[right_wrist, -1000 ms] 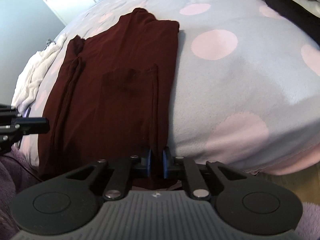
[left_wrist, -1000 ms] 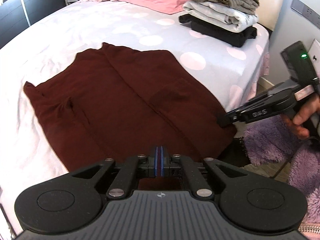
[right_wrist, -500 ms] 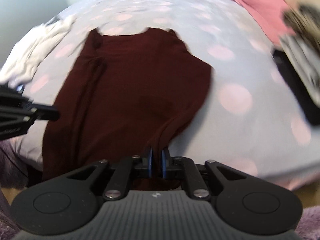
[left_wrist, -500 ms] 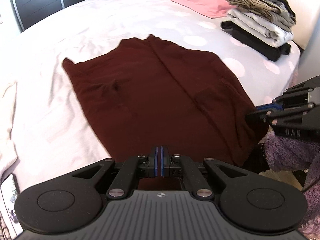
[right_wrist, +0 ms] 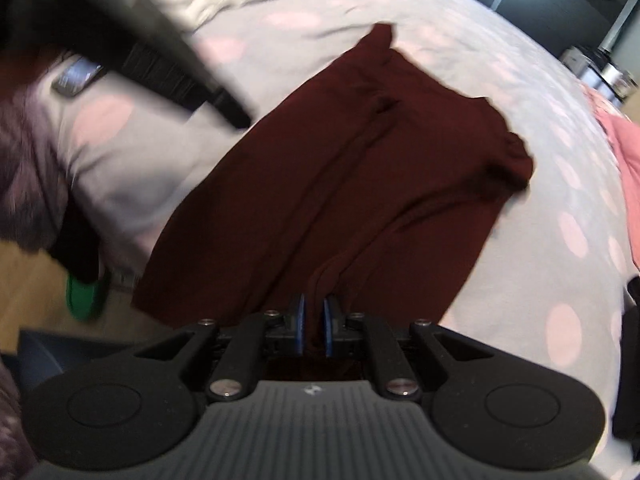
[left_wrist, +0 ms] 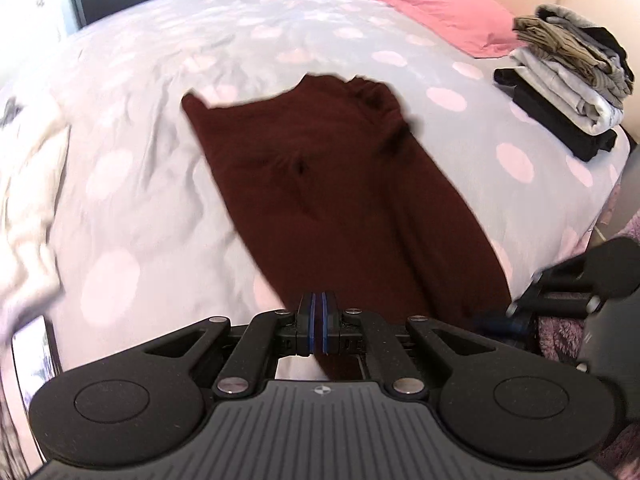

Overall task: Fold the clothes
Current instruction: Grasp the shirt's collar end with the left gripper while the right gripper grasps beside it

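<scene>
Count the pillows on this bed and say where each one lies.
1: a pink pillow at the far end of the bed, behind the stack of folded clothes. Others may lie out of frame.

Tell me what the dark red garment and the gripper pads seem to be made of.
Dark red garment: probably a soft, thin knit fabric, matte; it drapes limply and bunches into small folds at its far corner. Pads of the right gripper: likely rubber or soft plastic, blue-edged and smooth; uncertain.
</scene>
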